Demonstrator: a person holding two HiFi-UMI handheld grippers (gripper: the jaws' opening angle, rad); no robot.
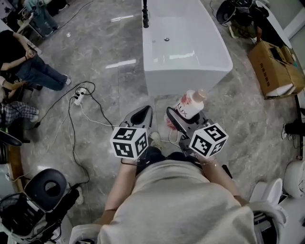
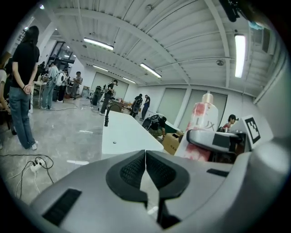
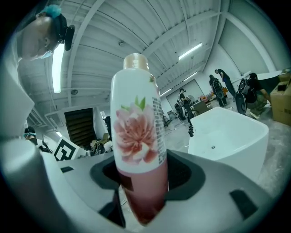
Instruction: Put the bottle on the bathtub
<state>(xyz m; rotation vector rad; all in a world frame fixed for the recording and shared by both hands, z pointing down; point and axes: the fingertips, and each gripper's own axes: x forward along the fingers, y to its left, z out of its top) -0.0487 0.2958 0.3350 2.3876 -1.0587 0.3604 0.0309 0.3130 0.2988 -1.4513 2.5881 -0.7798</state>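
My right gripper (image 1: 182,117) is shut on a white and pink bottle (image 1: 189,105) with a flower print and a beige cap. In the right gripper view the bottle (image 3: 138,150) stands upright between the dark pads. The white bathtub (image 1: 183,45) lies just ahead on the grey floor, with a black tap (image 1: 145,13) at its far left rim. My left gripper (image 1: 138,116) is beside the right one, its jaws closed with nothing between them (image 2: 145,169). The left gripper view also shows the bathtub (image 2: 122,134) and the bottle (image 2: 201,129).
A white power strip (image 1: 79,96) with black cables lies on the floor at the left. A cardboard box (image 1: 275,69) stands right of the tub. A seated person (image 1: 26,64) is at the far left. A black chair (image 1: 45,186) and equipment stand near my left side.
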